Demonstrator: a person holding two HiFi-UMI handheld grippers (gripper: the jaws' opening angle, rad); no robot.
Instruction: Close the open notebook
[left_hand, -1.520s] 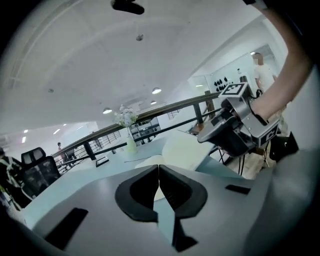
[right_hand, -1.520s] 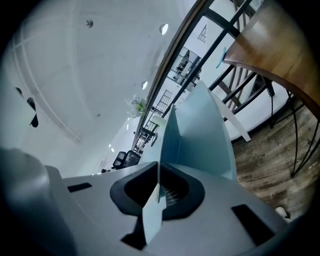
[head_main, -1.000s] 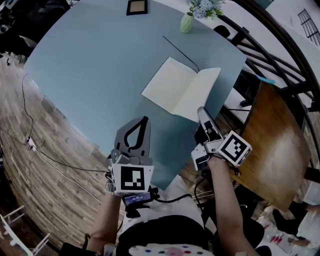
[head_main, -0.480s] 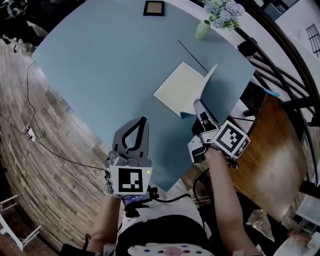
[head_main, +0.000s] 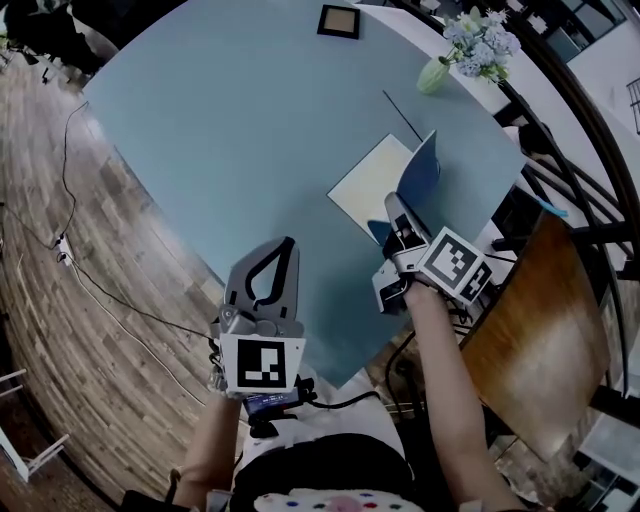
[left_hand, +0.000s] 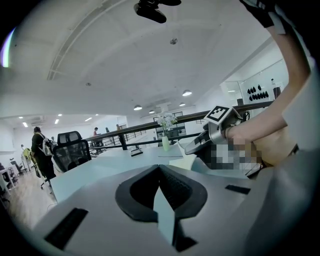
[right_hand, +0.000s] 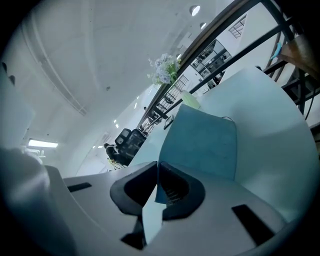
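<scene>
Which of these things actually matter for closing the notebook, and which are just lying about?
Part of the job:
- notebook, its blue cover standing up
- right gripper, shut on that cover

Just lying about:
- vase of flowers
- picture frame
- wooden table to the right
- left gripper, shut and empty, idle

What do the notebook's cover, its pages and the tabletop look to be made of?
Cover: likely thin card or soft plastic, matte blue; it stands up as one flat sheet, pinched by the right gripper. Pages: plain cream paper, no lines visible. Tabletop: smooth pale blue, probably laminate or painted board; even colour, faint sheen, no grain.
</scene>
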